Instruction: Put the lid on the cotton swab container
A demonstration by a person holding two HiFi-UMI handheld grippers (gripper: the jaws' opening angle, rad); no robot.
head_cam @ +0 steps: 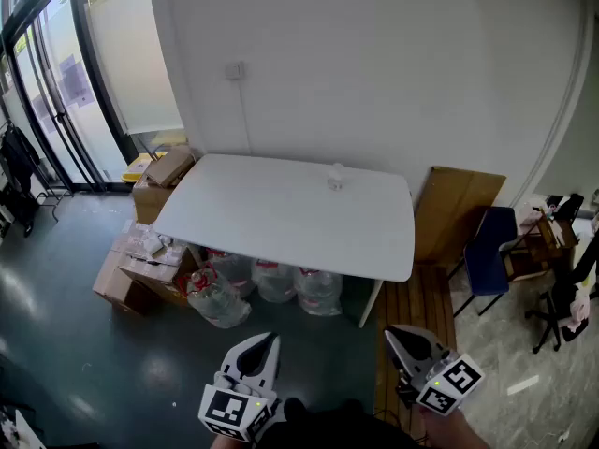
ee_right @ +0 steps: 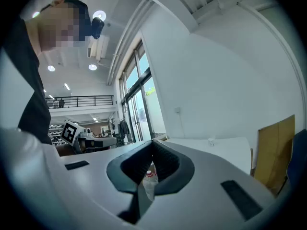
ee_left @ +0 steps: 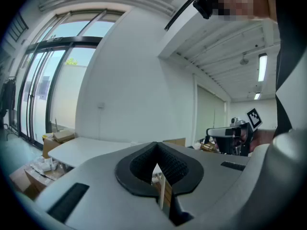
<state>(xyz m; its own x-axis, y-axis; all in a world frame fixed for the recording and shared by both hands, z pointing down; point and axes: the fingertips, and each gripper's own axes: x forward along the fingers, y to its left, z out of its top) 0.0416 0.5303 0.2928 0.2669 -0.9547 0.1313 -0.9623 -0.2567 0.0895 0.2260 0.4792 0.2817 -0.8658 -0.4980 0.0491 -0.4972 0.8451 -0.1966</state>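
Left gripper point(head_cam: 271, 340): jaws pressed together, nothing between them; it was held low at the near edge, well apart from the tabletop point(head_cam: 271, 218).
Right gripper point(head_cam: 393, 335): likewise closed and empty, to its right.
Cotton swab container point(head_cam: 335, 178): stood on the tabletop's far right part, too small to tell whether its lid was on.
Water bottles point(head_cam: 276, 283): lay under the tabletop.
Cardboard boxes point(head_cam: 154, 181): stood left.
Blue chair point(head_cam: 489, 255): stood right.

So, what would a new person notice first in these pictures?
Probably the big white table in the middle, bare except for one small clear container near its far edge. Large water bottles lie under it, and low in the head view the left tongs and right tongs are shut and empty.
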